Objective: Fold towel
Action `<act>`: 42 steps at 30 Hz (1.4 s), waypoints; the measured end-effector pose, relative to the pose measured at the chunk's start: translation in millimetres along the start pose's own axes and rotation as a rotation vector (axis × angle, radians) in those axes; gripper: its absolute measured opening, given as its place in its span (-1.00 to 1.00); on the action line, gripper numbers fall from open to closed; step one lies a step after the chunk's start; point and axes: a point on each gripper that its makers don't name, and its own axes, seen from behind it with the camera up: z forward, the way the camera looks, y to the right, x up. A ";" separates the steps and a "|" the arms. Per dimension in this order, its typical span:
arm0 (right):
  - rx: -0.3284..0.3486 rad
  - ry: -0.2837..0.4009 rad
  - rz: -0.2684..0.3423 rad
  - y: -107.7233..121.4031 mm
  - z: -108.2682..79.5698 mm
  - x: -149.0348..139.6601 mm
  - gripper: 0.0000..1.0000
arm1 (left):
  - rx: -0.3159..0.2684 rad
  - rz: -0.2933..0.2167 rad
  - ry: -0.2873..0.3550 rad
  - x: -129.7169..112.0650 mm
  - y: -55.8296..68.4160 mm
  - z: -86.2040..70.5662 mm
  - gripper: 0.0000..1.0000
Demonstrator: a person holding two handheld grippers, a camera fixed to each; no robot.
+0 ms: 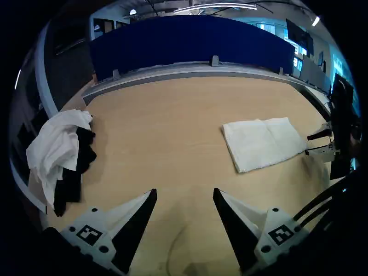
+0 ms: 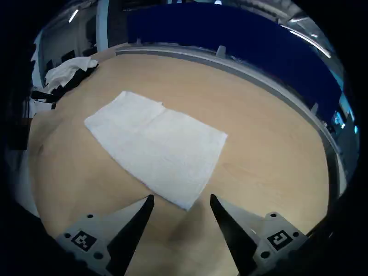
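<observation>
A white towel (image 1: pixel 264 142) lies flat on the wooden table (image 1: pixel 175 119), folded into a rectangle with a seam across its middle. In the left gripper view my left gripper (image 1: pixel 184 193) is open over bare wood, well short of the towel, which is ahead to the right. The right gripper (image 1: pixel 310 143) shows there at the towel's right edge, fingers apart. In the right gripper view the towel (image 2: pixel 156 142) spreads ahead, and its near corner reaches just in front of my open right gripper (image 2: pixel 181 198). Nothing is between either pair of fingers.
A heap of white and black cloths (image 1: pixel 60 156) sits at the table's left edge, also visible far off as the cloth heap (image 2: pixel 69 71) in the right gripper view. A blue partition (image 1: pixel 193 41) with a grey rail runs along the table's far side.
</observation>
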 end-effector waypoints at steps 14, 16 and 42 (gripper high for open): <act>0.043 -0.043 0.018 -1.8 5.2 -13.9 0.01 | 0.003 -0.008 0.000 -2.0 -1.9 -2.7 0.81; 0.047 -0.046 0.014 -2.0 5.1 -14.8 -0.08 | 0.004 -0.008 -0.001 -2.4 -1.9 -2.9 0.81; 0.041 -0.037 -0.005 3.3 2.7 -8.9 -0.95 | 0.000 -0.005 -0.002 -2.9 -0.2 -2.3 0.81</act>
